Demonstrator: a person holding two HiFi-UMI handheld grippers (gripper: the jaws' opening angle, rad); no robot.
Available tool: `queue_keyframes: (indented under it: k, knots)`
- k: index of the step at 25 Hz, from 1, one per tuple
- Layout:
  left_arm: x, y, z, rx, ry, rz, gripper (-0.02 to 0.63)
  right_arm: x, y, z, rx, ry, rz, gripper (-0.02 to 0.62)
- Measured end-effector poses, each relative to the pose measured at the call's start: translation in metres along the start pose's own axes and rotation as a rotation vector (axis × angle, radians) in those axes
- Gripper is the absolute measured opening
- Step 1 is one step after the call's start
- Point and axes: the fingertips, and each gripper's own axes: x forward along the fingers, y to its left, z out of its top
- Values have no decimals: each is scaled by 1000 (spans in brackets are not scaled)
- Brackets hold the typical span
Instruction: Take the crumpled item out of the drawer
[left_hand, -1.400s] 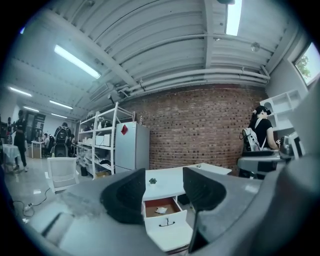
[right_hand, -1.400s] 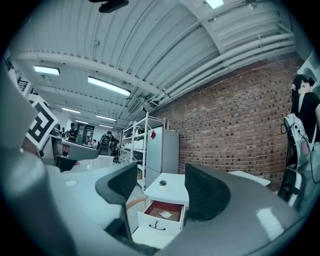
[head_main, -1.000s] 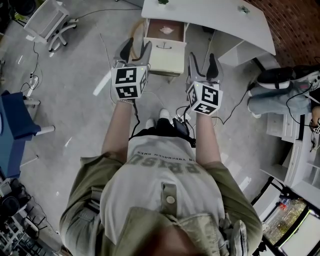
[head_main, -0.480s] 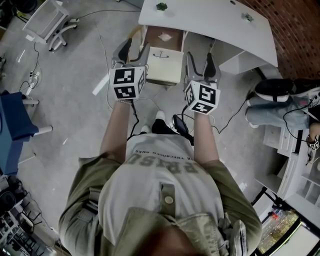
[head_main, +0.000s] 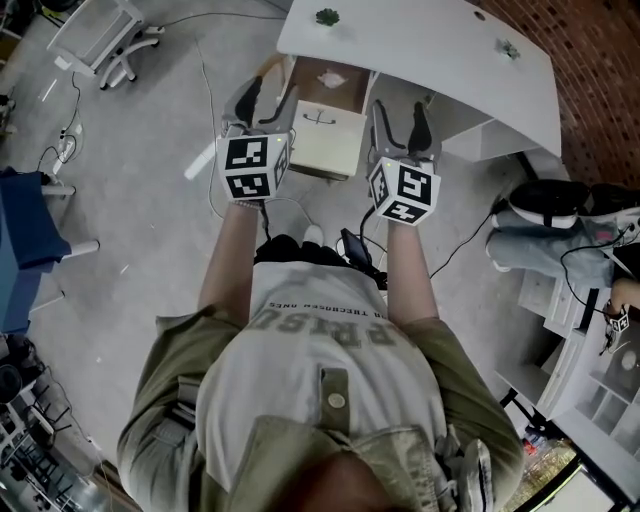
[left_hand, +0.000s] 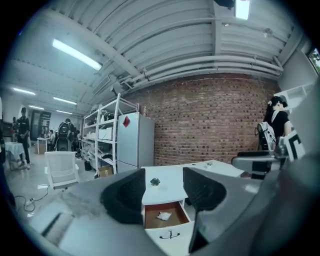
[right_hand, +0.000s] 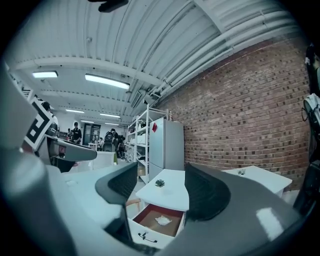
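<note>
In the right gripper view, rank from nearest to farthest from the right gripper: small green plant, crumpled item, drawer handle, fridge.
1. drawer handle, on the front of the pulled-out drawer, lowest in view.
2. crumpled item, inside the drawer.
3. small green plant, on the desk top behind the drawer.
4. fridge, beyond the desk, by the brick wall.

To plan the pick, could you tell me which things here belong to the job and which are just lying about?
Job: open drawer, crumpled item inside it, left gripper, right gripper.
Lying about: small plant, office chair, fridge.
</note>
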Motion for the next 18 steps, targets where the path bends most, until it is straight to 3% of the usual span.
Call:
queue_keyframes:
  k: [9, 18]
  knots:
    - [21, 17, -16, -10, 35, 12, 247, 30, 5, -19, -3, 39, 20, 302]
    - [55, 45, -17, -8, 44, -27, 247, 67, 8, -37, 5, 71, -32, 302]
